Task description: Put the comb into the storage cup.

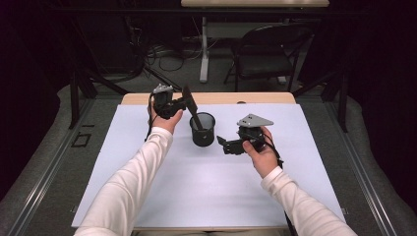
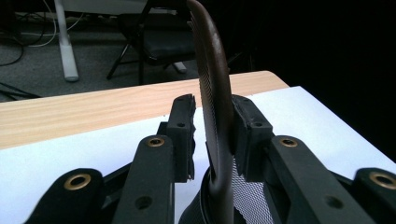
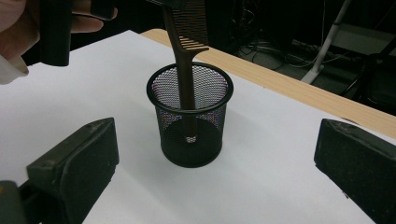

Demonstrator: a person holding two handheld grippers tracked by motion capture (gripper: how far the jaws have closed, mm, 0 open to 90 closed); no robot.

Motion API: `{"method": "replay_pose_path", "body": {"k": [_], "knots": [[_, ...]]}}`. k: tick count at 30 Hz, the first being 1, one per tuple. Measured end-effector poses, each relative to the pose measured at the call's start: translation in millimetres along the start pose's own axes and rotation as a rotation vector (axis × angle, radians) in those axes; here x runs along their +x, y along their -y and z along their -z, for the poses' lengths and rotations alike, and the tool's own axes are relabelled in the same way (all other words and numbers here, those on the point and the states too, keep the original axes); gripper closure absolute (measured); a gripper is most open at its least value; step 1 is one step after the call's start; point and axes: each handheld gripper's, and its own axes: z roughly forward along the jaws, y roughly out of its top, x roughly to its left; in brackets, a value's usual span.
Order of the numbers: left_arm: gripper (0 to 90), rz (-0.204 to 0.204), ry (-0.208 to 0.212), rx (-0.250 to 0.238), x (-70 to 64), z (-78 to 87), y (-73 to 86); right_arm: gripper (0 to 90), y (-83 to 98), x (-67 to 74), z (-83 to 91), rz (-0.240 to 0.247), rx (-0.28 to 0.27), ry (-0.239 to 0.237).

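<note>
A dark brown comb (image 1: 193, 111) stands handle-down in a black mesh cup (image 1: 203, 130) at the middle of the white sheet. My left gripper (image 1: 188, 98) reaches in from the left, its jaws on either side of the comb's toothed upper end. In the left gripper view the comb (image 2: 212, 70) leans against the right pad, with a gap to the left pad, so my left gripper (image 2: 212, 105) is open; the cup's mesh (image 2: 247, 198) lies below. My right gripper (image 1: 222, 142) hovers just right of the cup, open and empty. The right gripper view has the comb (image 3: 186, 70) in the cup (image 3: 191, 140) ahead of its wide-spread jaws.
The white sheet (image 1: 196, 187) covers most of a wooden table, whose bare far edge (image 1: 221, 98) runs behind the cup. Beyond the table stand a black folding chair (image 1: 265, 54), a white table leg (image 1: 204, 49) and cables on the floor.
</note>
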Motion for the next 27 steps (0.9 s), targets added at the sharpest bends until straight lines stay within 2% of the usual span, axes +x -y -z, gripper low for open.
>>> {"method": "replay_pose_path", "body": {"k": [8,12,19,22,27], "knots": [[61.3,-0.024,-0.020,-0.004,-0.2,1.6,-1.1,0.0,0.1,0.0,-0.4,0.002,0.000,0.001],[53.1,-0.046,-0.036,0.003,-0.8,1.4,-0.7,0.0,0.2,0.3,-0.9,0.002,0.001,0.001],[42.1,-0.066,-0.036,-0.014,-2.4,1.6,-0.9,0.0,0.5,-0.3,-1.3,0.003,0.004,0.004],[38.1,-0.099,-0.057,-0.027,-3.9,1.8,-1.2,0.0,0.4,-0.3,-1.2,0.002,0.003,0.004],[33.8,-0.126,-0.066,-0.035,-5.1,2.5,-1.7,0.0,0.4,0.1,-1.5,0.004,0.002,0.002]]}}
